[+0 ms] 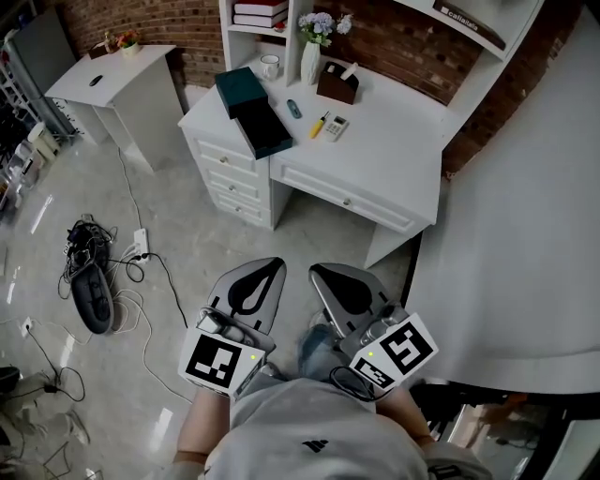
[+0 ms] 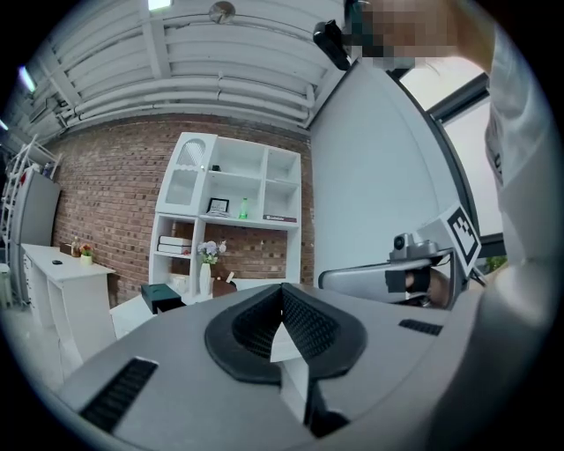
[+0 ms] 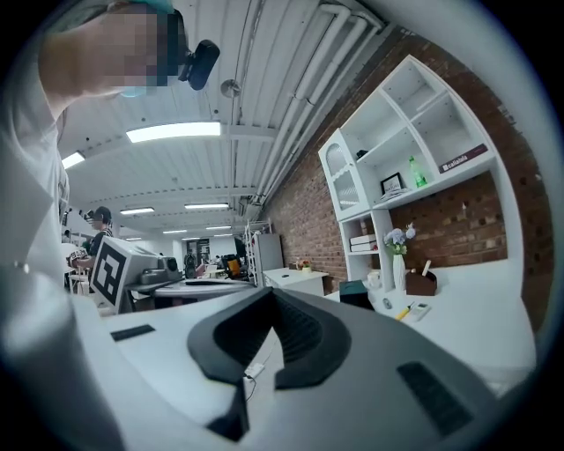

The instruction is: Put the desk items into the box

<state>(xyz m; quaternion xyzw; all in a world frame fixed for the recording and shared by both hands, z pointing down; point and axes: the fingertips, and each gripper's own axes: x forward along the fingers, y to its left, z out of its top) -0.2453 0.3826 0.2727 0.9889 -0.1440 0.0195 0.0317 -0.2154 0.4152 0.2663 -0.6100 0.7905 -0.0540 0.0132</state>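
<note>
both the left gripper (image 1: pixel 266 271) and right gripper (image 1: pixel 323 275) sit closed, holding nothing, lower centre. the slim yellow tool (image 1: pixel 320 125) lies near the dark green rectangular box (image 1: pixel 239 91), upper centre. packing seems unstarted, so next comes approaching and opening.

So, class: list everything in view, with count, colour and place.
desk: one, white, against brick wall
boxes: two, dark green, desk's left end
mug: one, white, behind boxes
vase: one, white, holding flowers, desk's back
holder: one, brown, right of vase
small item: one, blue, beside boxes
pen: one, yellow, mid-desk
calculator: one, pale, beside pen
books: stack, red and white, shelf
side table: one, white, far left
cables: tangle, black, floor left
left gripper: one, grey, shut, empty
right gripper: one, grey, shut, empty
</note>
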